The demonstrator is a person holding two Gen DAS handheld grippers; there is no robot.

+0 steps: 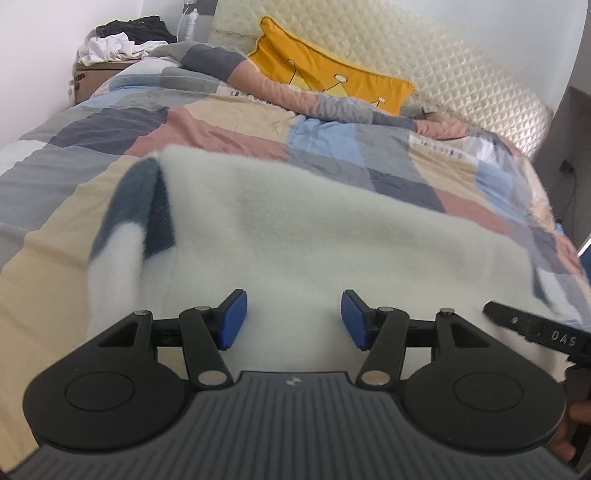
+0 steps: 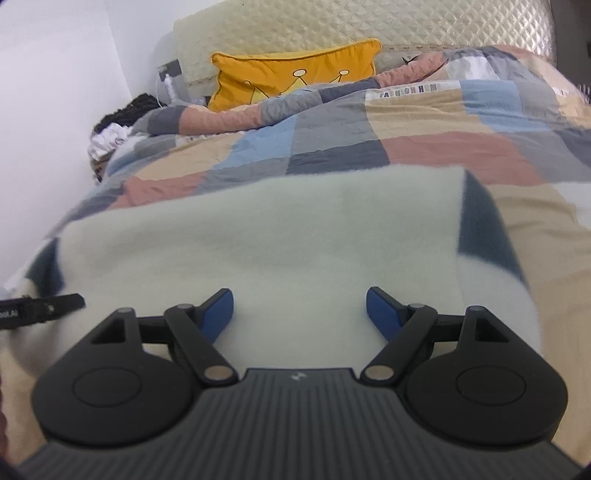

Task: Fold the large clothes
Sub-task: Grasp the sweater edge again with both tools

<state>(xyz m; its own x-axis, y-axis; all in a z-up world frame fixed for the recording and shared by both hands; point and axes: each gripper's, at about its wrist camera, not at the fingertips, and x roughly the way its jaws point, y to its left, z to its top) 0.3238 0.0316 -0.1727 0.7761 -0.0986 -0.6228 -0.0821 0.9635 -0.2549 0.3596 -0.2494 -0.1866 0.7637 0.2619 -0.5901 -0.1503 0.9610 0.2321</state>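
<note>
Both grippers hover over a pale fleece garment (image 1: 295, 229) spread on a patchwork quilt (image 1: 229, 122), between folds by the look of it.

The left gripper (image 1: 294, 319) and right gripper (image 2: 300, 315) stand wide apart, nothing between the blue pads; the fleece lies just under and ahead of both. The dark-banded sleeve (image 1: 136, 206) is already turned in at the left, so the next move likely calls for closing on the near hem and carrying it forward.

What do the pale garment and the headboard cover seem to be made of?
Pale garment: looks like fleece or brushed wool, matte, with a fuzzy nap and soft edges; dark teal bands at the sides. Headboard cover: seems a quilted synthetic fabric, cream with slight sheen and diamond stitching.
</note>
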